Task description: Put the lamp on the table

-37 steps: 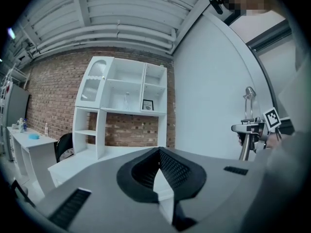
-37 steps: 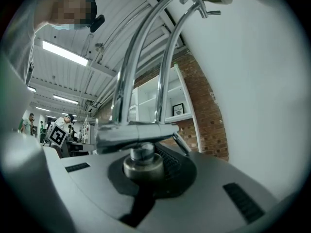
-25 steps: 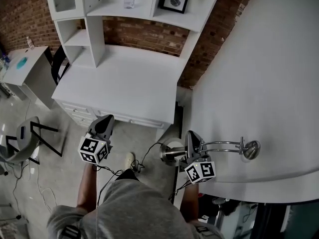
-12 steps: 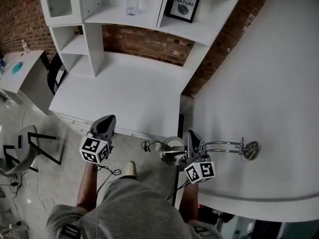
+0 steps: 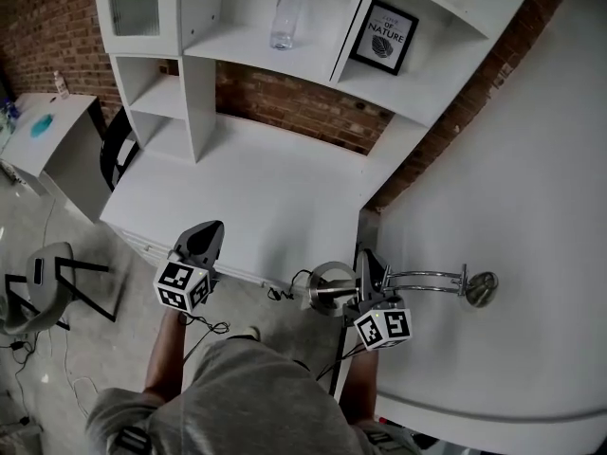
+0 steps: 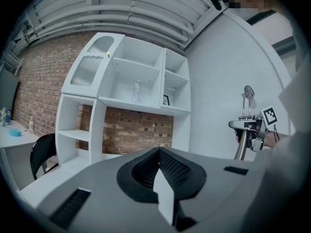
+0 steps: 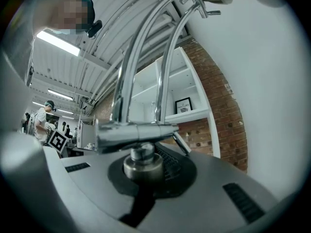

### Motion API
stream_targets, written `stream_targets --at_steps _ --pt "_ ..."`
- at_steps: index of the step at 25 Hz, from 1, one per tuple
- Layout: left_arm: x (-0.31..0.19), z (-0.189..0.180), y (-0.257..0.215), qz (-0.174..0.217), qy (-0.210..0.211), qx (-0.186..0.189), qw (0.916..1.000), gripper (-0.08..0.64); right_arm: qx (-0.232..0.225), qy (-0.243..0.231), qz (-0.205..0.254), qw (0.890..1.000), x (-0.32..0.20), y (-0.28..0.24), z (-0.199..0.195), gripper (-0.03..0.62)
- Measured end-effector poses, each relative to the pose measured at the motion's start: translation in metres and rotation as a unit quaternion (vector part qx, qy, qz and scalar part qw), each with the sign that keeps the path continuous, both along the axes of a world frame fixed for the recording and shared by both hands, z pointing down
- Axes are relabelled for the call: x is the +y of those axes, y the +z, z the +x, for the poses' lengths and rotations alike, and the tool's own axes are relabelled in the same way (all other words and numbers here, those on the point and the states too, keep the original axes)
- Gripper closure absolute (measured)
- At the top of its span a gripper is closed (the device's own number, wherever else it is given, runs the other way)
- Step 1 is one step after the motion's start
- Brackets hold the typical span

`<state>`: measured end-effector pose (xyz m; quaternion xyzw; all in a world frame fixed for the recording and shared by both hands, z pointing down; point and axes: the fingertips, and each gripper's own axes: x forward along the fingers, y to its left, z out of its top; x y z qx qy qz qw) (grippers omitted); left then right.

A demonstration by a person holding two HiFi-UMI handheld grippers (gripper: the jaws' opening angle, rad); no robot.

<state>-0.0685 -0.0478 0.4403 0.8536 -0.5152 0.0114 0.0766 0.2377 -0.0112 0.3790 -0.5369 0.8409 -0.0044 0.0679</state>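
Against the brick wall (image 5: 285,102), a white desk (image 5: 256,192) under shelves (image 5: 242,44).
Right gripper (image 5: 364,265) clamps the lamp (image 5: 427,276) off the desk's front right corner; left gripper (image 5: 203,233) jaws closed, empty.

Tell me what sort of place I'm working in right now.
Probably a loft-style studio or workshop furnished as a home office: an exposed red brick wall, a white desk with a shelved hutch holding a black-framed print, and a bare grey concrete floor.

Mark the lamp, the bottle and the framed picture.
lamp (image 5: 481,287), head view, on its round head.
bottle (image 5: 284,19), head view, on its clear body.
framed picture (image 5: 384,38), head view, on the print's middle.
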Motion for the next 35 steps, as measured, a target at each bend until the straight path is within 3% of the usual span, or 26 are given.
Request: stream_targets --at_steps 14,25,35 --pt "-0.026 -0.07 0.022 -0.035 -0.075 0.001 0.9965 0.557 0.003 -0.093 -0.014 0.996 -0.086 0.011 -0.075 0.571" --pt "-0.042 -0.123 0.034 -0.045 -0.167 -0.002 0.985 0.557 0.014 -0.198 -0.006 0.98 -0.159 0.022 -0.155 0.572" --pt "-0.077 -0.138 0.049 -0.062 -0.205 0.003 0.9768 0.557 0.031 -0.247 -0.018 0.968 -0.222 0.054 -0.194 0.572"
